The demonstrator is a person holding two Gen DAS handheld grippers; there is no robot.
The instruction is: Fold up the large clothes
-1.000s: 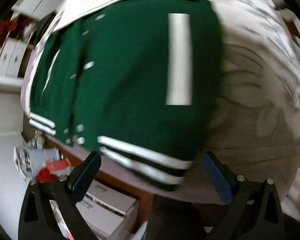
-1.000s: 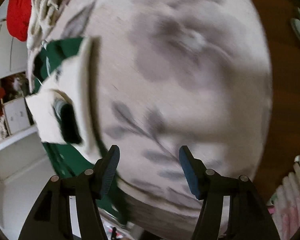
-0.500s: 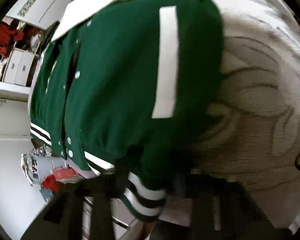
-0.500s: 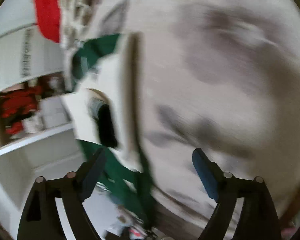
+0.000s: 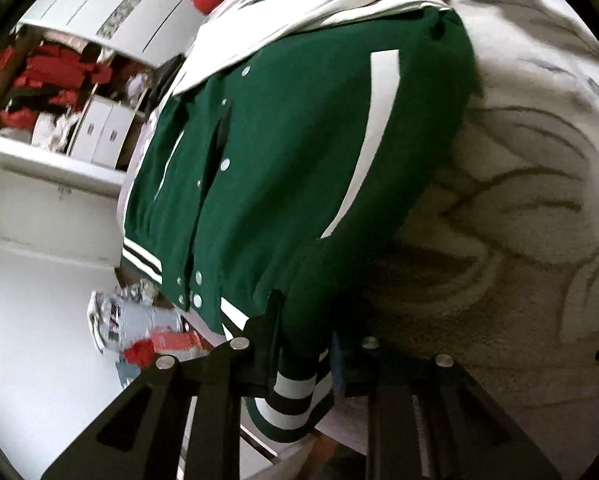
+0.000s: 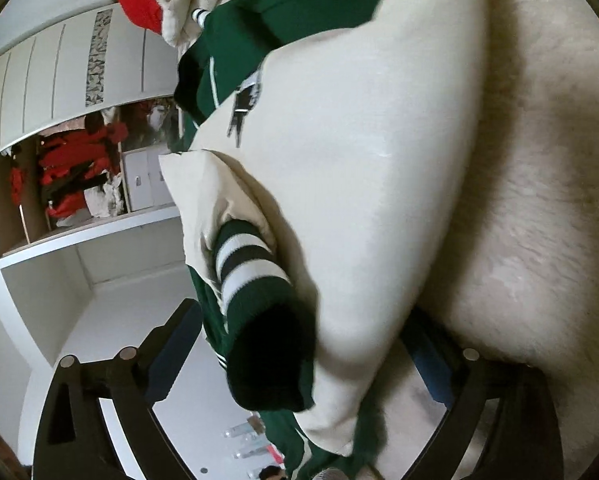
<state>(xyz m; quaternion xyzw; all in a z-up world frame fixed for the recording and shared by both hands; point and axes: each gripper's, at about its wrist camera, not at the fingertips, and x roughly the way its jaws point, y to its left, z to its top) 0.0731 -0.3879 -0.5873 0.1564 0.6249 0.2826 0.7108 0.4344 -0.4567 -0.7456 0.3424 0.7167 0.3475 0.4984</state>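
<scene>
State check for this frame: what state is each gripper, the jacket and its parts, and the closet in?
Left gripper: shut on hem.
Hem: pinched, striped.
Right gripper: open around sleeve.
Sleeve: cream, folded over.
Jacket: snapped shut, lying on blanket.
Closet: open.

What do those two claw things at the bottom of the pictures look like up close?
Both are matte black frames with triangular cut-outs and round silver bolt heads at the joints. Each ends in two flat fingers faced with dark blue pads. The left gripper shows four silver bolts; on the right gripper the blue pads are easiest to see. No cables, markings or sleeves are visible.
</scene>
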